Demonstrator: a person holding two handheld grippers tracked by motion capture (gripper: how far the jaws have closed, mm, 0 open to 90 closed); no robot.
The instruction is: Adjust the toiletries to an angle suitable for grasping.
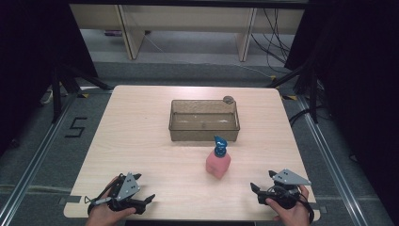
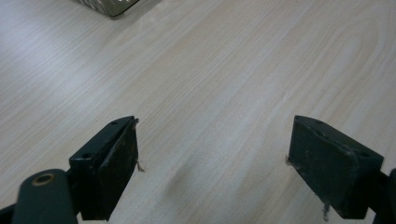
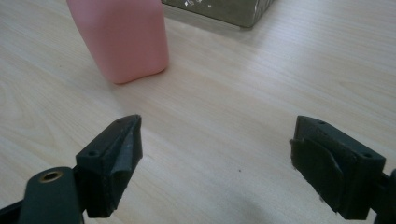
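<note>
A pink bottle (image 1: 218,163) with a blue pump top (image 1: 220,145) stands upright on the wooden table (image 1: 141,141), just in front of a clear rectangular bin (image 1: 204,120). Its pink body (image 3: 122,37) rises at the upper left of the right gripper view. My left gripper (image 1: 149,199) rests near the table's front left edge, jaws wide apart over bare wood (image 2: 212,140). My right gripper (image 1: 256,190) sits near the front right edge, open with nothing between its jaws (image 3: 217,142), a short way from the bottle.
A small round dark object (image 1: 228,99) lies at the bin's far right corner. The bin's corner (image 3: 233,11) shows beyond the bottle, and its edge (image 2: 109,5) in the left gripper view. Black stands and cables flank the table on the floor.
</note>
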